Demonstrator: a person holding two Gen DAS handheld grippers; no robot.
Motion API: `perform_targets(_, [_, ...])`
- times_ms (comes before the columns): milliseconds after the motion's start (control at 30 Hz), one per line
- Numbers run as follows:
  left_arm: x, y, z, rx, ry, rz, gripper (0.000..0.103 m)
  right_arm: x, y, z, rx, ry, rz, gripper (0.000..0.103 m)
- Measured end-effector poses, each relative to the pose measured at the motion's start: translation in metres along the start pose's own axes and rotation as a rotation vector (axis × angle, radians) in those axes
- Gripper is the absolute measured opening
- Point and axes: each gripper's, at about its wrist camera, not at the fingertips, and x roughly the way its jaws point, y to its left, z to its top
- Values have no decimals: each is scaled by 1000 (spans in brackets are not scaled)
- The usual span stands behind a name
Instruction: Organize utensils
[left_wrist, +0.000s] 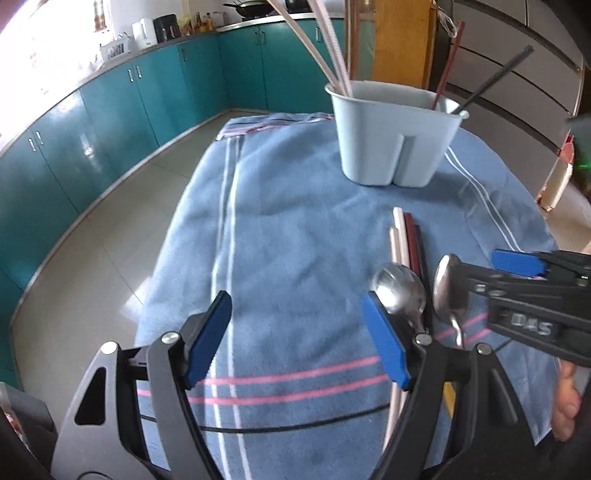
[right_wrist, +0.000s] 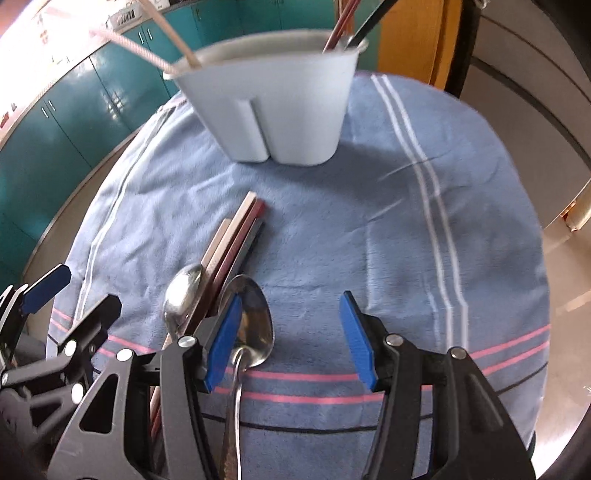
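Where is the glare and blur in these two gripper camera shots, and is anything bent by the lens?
Left wrist view: blown-out window light at top left, glare on the floor, the right gripper motion-blurred, fisheye curving the teal cabinets. Right wrist view: the utensil holder smeared by blur, spoons showing bright reflections, towel edges bowed round.

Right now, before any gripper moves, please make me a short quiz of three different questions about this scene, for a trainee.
1. True or false: both the left gripper and the right gripper stand open and hold nothing.
2. How many spoons lie on the blue towel?
A. one
B. two
C. four
3. Fill in: the loose chopsticks lie flat on the towel, while others already stand in the pale ______.

Key:
1. True.
2. B: one spoon left of the chopsticks, another spoon right of them.
3. Holder.
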Motion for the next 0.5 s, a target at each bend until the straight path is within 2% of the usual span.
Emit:
perform_targets(33, [-1, -2, 0, 7, 3, -15, 73, 2, 0, 0, 5, 7, 11, 53])
perform_targets(100, [-3, -6, -4, 17, 5, -43, 73, 2, -1, 1, 2, 0, 16, 39])
perform_targets(167, [-3, -11, -3, 25, 10, -68, 73, 1, -3, 1, 5, 7, 31, 19])
perform_targets(233, [-2, -14, -2, 25, 16, -95, 73, 0, -4, 2, 3, 10, 40, 9])
perform_targets(300, [0, -19, -1, 27, 24, -119, 73, -1, -7, 2, 9, 4, 40, 5])
perform_targets(500, [9, -38, 0, 71, 54, -149, 73, -16, -29, -1, 46, -27, 15, 5])
